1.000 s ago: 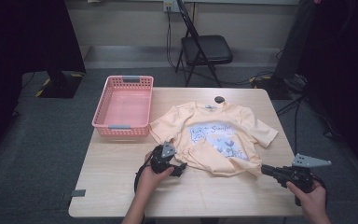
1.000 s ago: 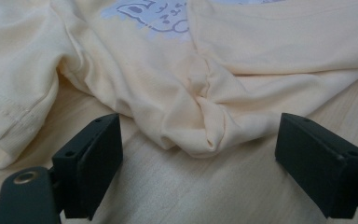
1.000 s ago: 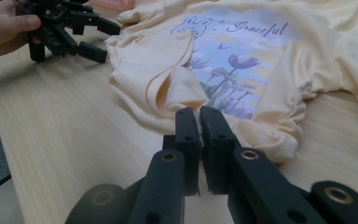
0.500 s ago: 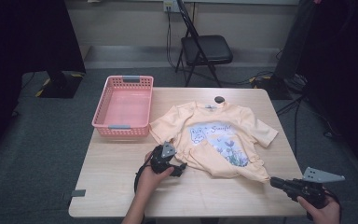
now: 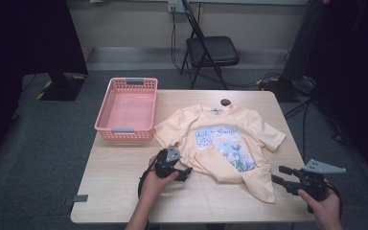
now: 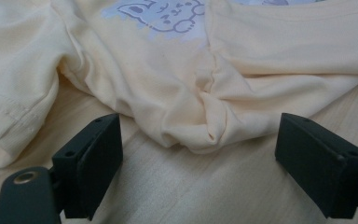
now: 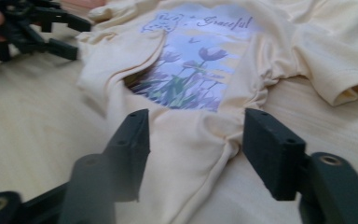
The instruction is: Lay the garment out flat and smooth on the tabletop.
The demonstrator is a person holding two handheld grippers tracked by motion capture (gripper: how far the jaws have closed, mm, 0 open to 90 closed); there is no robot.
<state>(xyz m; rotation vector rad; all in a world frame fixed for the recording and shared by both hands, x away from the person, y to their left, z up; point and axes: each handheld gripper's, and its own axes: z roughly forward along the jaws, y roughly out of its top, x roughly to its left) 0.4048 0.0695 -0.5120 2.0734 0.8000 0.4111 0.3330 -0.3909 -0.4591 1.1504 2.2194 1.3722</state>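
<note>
High view: pale orange printed cotton T-shirt [image 5: 220, 143] crumpled mid-table, hem toward near edge. Left gripper [image 5: 184, 171] at hem's left corner, right gripper [image 5: 279, 176] just right of pulled-out right corner.

Left gripper view: jaws wide, empty, bunched hem straight ahead between them.

Right gripper view: jaws just opened, cloth lying between, unpinched.

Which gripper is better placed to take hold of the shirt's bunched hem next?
Left. The left gripper has open jaws flanking the bunched hem fold of the shirt. The right gripper, whose jaws have just been opening, sits off the shirt's pulled-out corner, the cloth between but unpressed.
</note>
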